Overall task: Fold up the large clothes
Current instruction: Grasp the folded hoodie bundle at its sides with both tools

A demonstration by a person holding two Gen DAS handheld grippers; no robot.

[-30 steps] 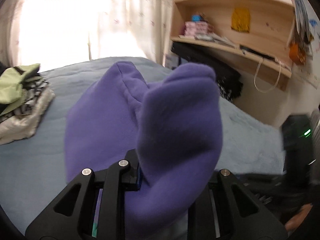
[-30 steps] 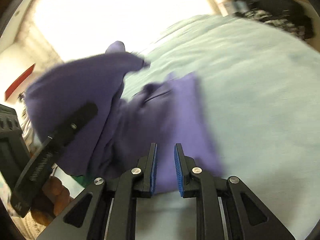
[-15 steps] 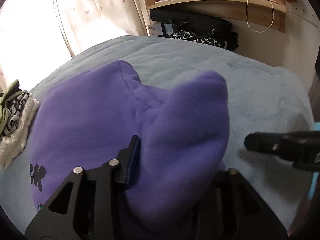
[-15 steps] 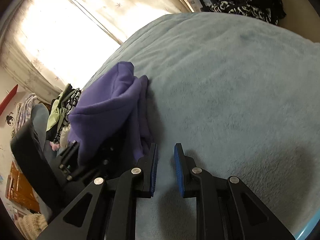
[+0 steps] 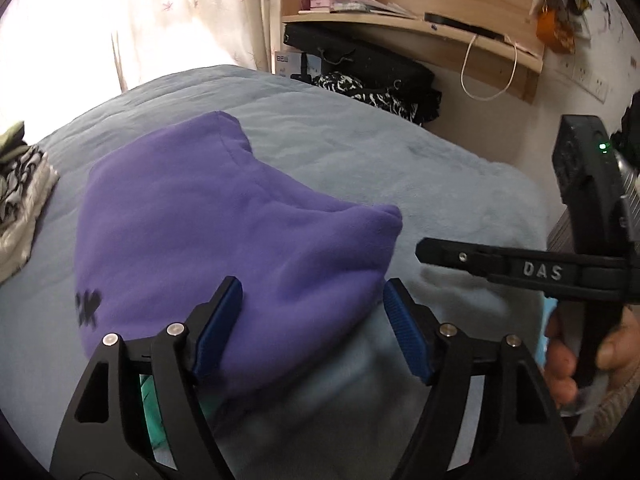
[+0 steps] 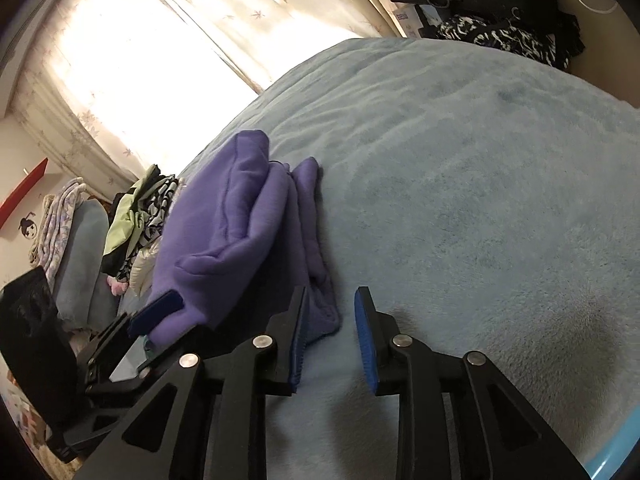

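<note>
A purple fleece garment (image 5: 208, 240) lies folded in a thick bundle on the light blue bed cover (image 5: 420, 168). It also shows in the right wrist view (image 6: 240, 232). My left gripper (image 5: 312, 320) is open, its jaws spread around the near edge of the bundle, no longer pinching it. My right gripper (image 6: 330, 332) is open and empty, low over the bed cover (image 6: 460, 180) just right of the bundle's near corner. The right gripper's finger also shows at the right of the left wrist view (image 5: 500, 268).
A pile of folded clothes (image 5: 20, 196) sits at the left of the bed, seen too in the right wrist view (image 6: 140, 216). Wooden shelves (image 5: 400, 20) and dark bags (image 5: 372, 72) stand beyond the bed's far side. A bright curtained window (image 6: 152, 52) is behind.
My left gripper has opened and let go of the purple garment, which now rests flatter on the bed. My right gripper has opened a little wider.
</note>
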